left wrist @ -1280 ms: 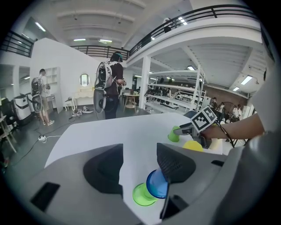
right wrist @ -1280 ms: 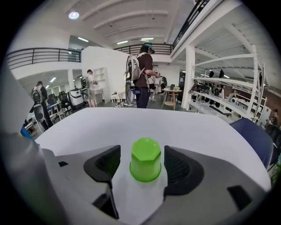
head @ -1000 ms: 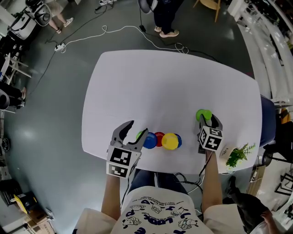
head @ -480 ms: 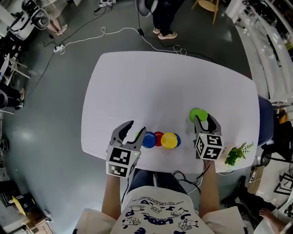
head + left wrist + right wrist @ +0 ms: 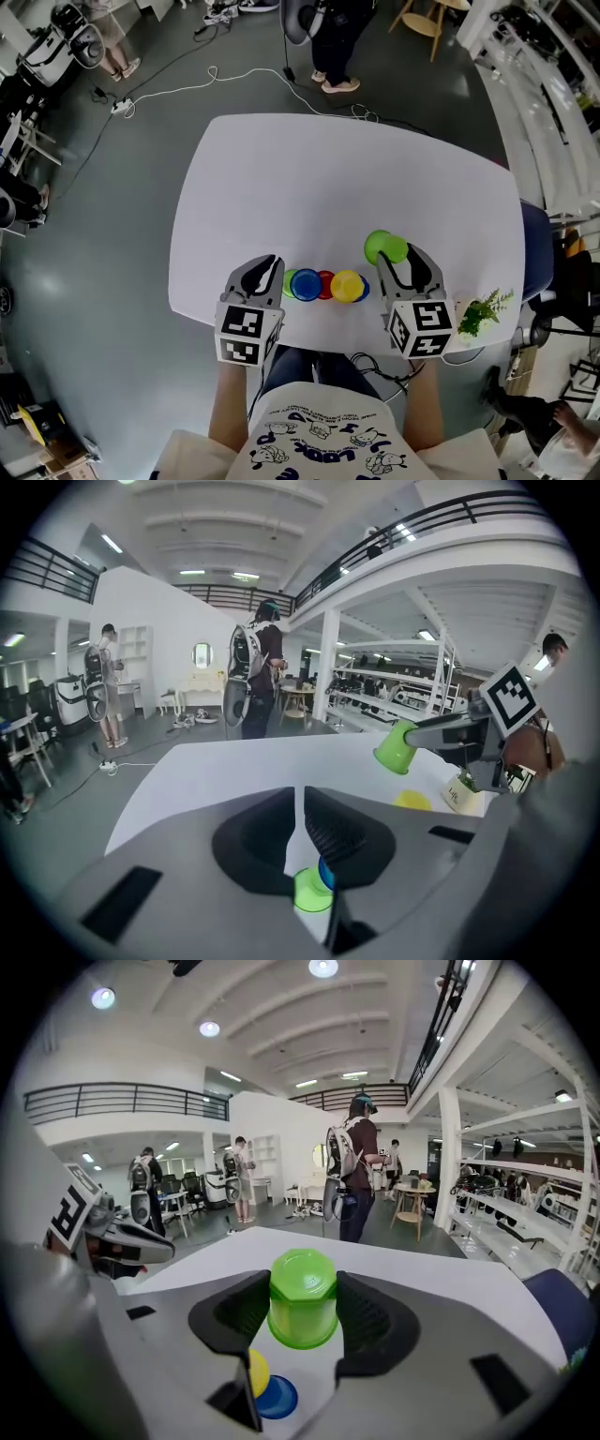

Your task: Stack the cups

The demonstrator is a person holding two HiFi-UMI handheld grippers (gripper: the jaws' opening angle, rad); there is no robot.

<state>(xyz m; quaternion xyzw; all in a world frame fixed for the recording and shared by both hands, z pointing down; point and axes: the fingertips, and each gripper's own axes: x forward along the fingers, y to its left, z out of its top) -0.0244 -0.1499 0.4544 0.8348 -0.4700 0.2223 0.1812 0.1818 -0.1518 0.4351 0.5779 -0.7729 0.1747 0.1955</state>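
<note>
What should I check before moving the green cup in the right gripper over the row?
1. Held green cup clamped between right gripper pads: ok.
2. Held green cup lifted off the table: ok.
3. Table green cup, blue cup, red cup, yellow cup in one row: ok.
4. Left gripper jaws have just been closing, nearly together; grip on table green cup: cannot tell.
5. Small plant off to the side: ok.

White table [image 5: 356,178] bearing a row of cups [image 5: 325,284], perhaps a plant [image 5: 483,314] at its edge
</note>
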